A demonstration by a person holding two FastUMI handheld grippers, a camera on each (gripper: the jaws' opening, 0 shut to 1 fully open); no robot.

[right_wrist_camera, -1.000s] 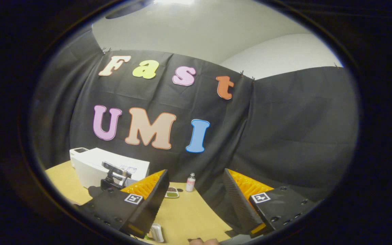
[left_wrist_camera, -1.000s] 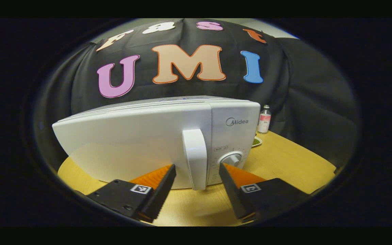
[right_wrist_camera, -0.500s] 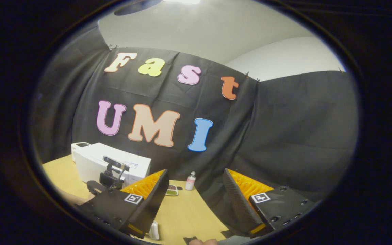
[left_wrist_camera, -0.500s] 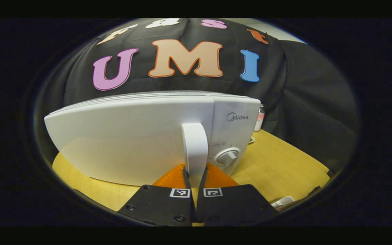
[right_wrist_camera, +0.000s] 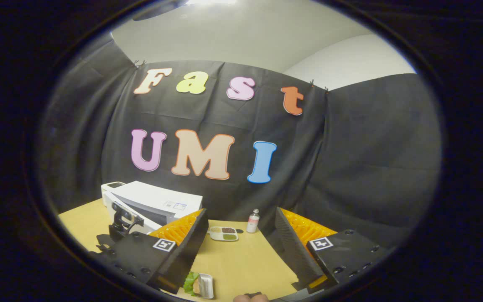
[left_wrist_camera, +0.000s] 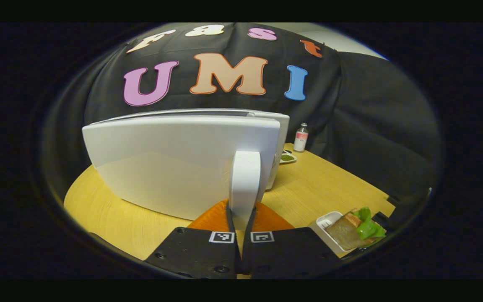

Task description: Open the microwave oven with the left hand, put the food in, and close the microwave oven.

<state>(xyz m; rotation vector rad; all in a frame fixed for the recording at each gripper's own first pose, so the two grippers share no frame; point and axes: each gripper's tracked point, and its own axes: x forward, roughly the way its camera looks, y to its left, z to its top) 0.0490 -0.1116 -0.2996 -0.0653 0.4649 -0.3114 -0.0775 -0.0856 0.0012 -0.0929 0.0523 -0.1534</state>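
Note:
The white microwave (left_wrist_camera: 281,126) stands on the wooden table (left_wrist_camera: 321,184). Its door (left_wrist_camera: 174,159) is swung partly out from the body. My left gripper (left_wrist_camera: 241,208) is shut on the door's upright white handle (left_wrist_camera: 245,176). The food, a sandwich with green lettuce (left_wrist_camera: 357,226) in a white tray, lies at the table's near right edge. In the right gripper view the microwave (right_wrist_camera: 162,199) sits at the left with its door ajar and the left gripper (right_wrist_camera: 122,218) at the handle. My right gripper (right_wrist_camera: 240,220) hangs open above the table, holding nothing. The sandwich (right_wrist_camera: 195,286) lies below it, near the front edge.
A small bottle (left_wrist_camera: 300,137) and a shallow dish with green and dark fillings (right_wrist_camera: 223,233) stand behind the microwave's right side near the black cloth wall. The dish (left_wrist_camera: 286,157) peeks out past the door. Bare tabletop lies between the microwave and the sandwich.
My left gripper closed on the door handle, then pulled the door, which has swung partly out. The right gripper stayed open and drifted a little.

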